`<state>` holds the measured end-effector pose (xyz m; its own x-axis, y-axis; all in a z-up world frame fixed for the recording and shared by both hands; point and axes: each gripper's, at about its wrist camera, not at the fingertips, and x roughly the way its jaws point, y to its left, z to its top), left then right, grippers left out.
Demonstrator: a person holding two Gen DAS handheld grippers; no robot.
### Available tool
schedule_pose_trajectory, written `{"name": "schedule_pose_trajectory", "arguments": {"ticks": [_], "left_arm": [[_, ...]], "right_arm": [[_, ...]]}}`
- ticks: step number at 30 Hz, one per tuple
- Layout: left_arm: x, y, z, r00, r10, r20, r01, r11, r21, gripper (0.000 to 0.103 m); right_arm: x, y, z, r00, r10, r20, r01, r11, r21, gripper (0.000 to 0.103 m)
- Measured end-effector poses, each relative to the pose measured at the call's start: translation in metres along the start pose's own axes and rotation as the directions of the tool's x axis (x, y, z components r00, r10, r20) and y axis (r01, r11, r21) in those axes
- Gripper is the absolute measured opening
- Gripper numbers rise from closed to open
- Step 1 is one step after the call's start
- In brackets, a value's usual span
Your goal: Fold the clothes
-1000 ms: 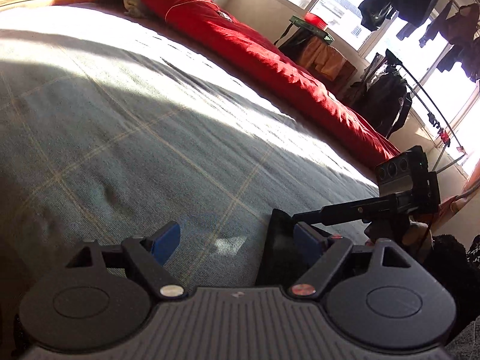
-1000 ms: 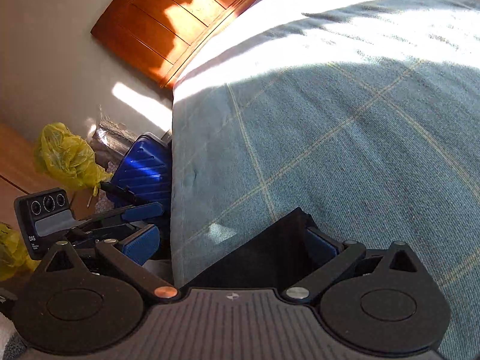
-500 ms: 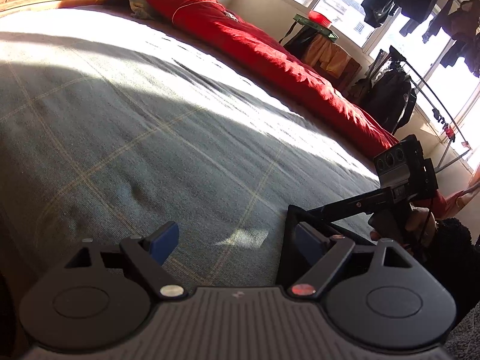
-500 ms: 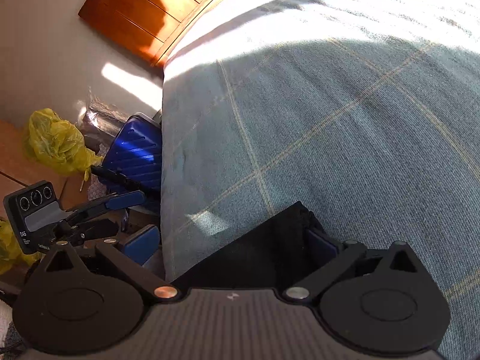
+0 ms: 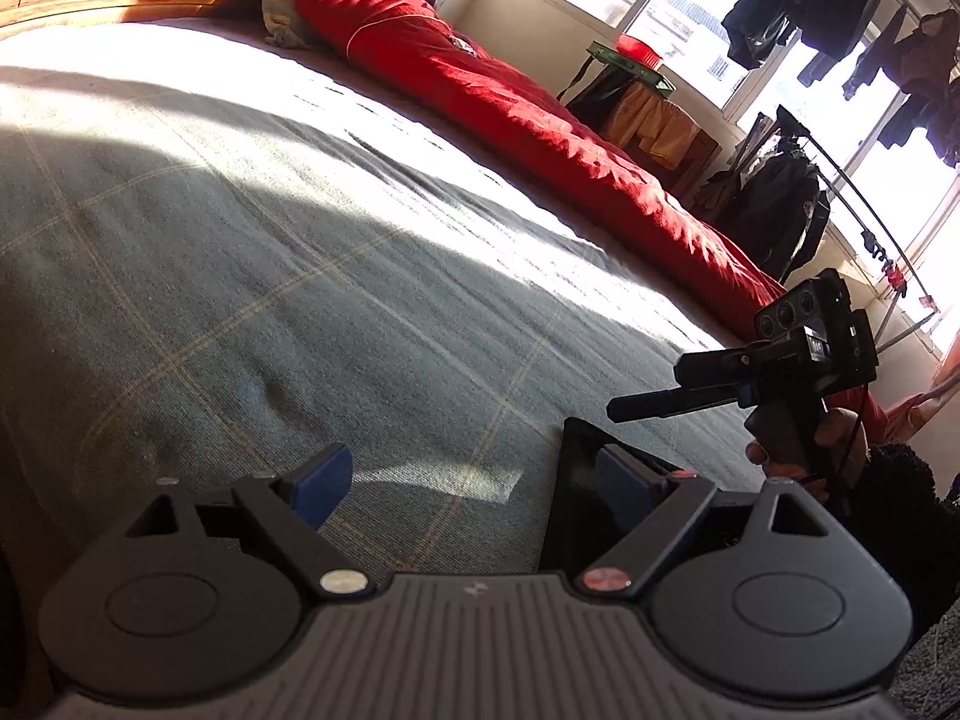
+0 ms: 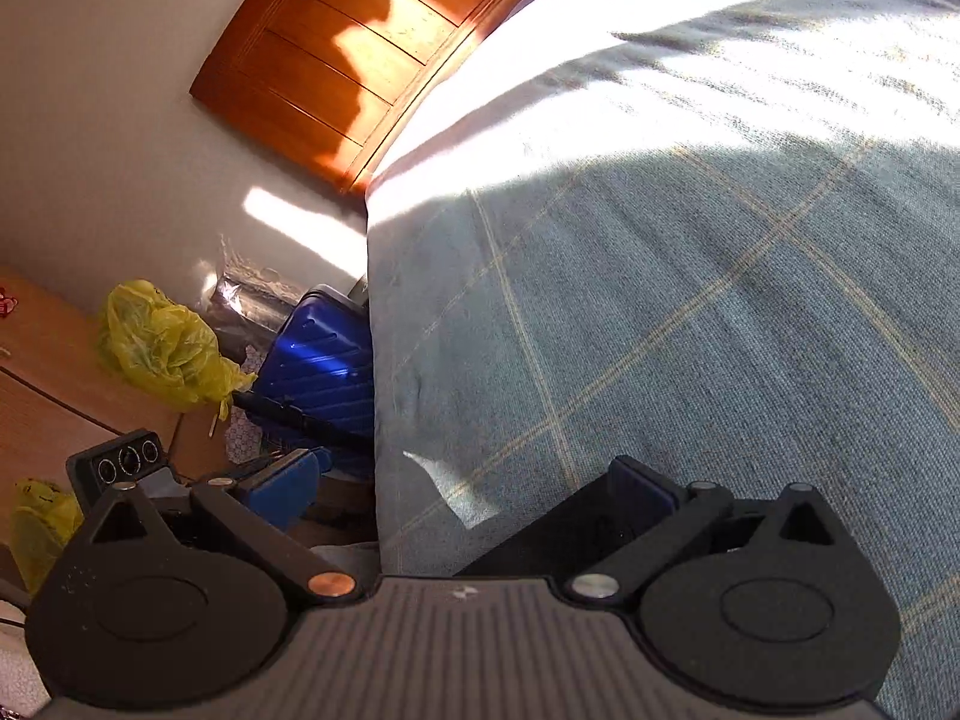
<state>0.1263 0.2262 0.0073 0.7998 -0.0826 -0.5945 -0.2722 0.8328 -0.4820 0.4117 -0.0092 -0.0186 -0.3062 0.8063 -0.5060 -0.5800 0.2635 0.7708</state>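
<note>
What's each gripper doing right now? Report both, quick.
Left gripper: open, fingers wide apart, black garment at its right finger, not clamped.
Right gripper: open, the garment at its right finger, not clamped.

My left gripper [image 5: 468,489]: black plastic body, ribbed grey-black plate in the middle, two round black discs either side, angular black link arms. Blue pads on the fingertips [image 5: 318,483]. One silver pivot screw left of the plate, one reddish on the right, tiny logo between them. My right gripper [image 6: 465,495]: same black build, same ribbed plate, blue pads [image 6: 282,486], copper-coloured screw left, silver screw right. From the left camera the right unit shows a boxy black camera block with three round lenses, a thin cable hanging off it. My hand [image 5: 807,441] on its grip, dark fuzzy sleeve [image 5: 900,516] behind.
</note>
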Motion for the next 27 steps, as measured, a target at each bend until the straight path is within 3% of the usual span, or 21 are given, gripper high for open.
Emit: {"name": "schedule_pose_trajectory", "arguments": {"ticks": [5, 13, 15, 19, 27], "left_arm": [[0.009, -0.008, -0.004, 1.000, -0.010, -0.026, 0.011, 1.000, 0.011, 0.088], [0.013, -0.019, -0.008, 0.998, -0.039, -0.052, 0.040, 0.999, 0.027, 0.088], [0.019, -0.025, -0.008, 0.997, -0.043, -0.063, 0.046, 0.998, 0.041, 0.088], [0.024, -0.034, -0.008, 0.995, -0.061, -0.074, 0.066, 0.996, 0.056, 0.088], [0.023, -0.039, -0.012, 0.995, -0.074, -0.074, 0.077, 0.996, 0.047, 0.088]], "right_arm": [[-0.002, -0.017, -0.019, 0.998, -0.033, -0.054, 0.035, 0.998, 0.045, 0.103], [-0.019, -0.008, -0.058, 0.995, -0.086, -0.057, 0.090, 0.994, 0.062, 0.103], [-0.020, -0.001, -0.064, 0.991, -0.120, -0.066, 0.122, 0.992, 0.014, 0.103], [-0.019, -0.012, -0.057, 0.995, -0.074, -0.068, 0.076, 0.997, 0.028, 0.103], [0.008, -0.033, -0.009, 0.991, 0.083, -0.102, -0.073, 0.992, 0.103, 0.103]]}}
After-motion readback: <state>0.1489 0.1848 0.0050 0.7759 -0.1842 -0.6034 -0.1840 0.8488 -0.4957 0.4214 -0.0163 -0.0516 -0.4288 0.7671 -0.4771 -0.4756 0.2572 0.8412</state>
